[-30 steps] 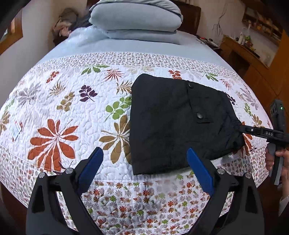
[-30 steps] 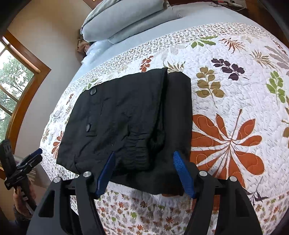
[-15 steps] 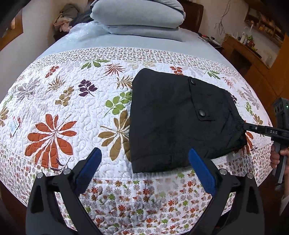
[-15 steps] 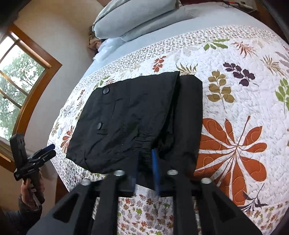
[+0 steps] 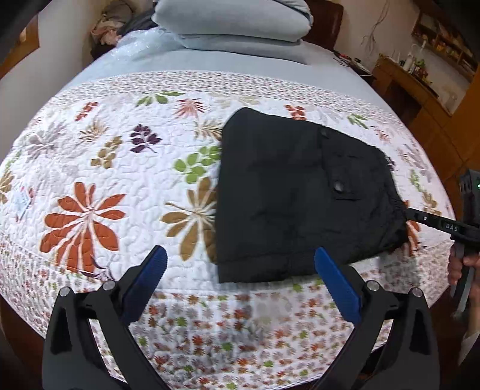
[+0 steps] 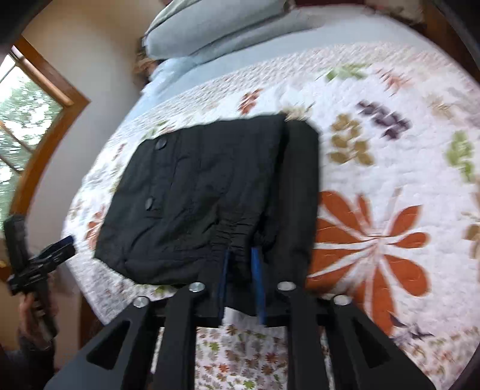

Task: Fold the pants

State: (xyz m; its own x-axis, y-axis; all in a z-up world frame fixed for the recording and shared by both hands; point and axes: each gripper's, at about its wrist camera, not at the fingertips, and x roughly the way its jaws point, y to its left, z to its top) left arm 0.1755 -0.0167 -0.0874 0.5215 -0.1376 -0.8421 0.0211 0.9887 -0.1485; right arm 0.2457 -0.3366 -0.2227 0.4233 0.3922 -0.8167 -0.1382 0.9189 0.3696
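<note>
Black folded pants (image 5: 300,195) lie at centre-right of frame on the floral quilted bedspread (image 5: 105,168). Right gripper (image 6: 241,255) is clenched on the gathered waistband edge — final fold in hand. Left gripper (image 5: 240,264) hangs spread, grasping nothing; next move likely calls for carrying that edge across.

One pair of black pants (image 5: 300,195) lies folded on one quilt (image 5: 120,168), showing two buttons (image 5: 339,187). Two pillows (image 5: 234,18) are stacked at the head edge.

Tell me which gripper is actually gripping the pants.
The right gripper: shut on the gathered waistband of the black pants. The left gripper hangs open, short of the near fold.
</note>
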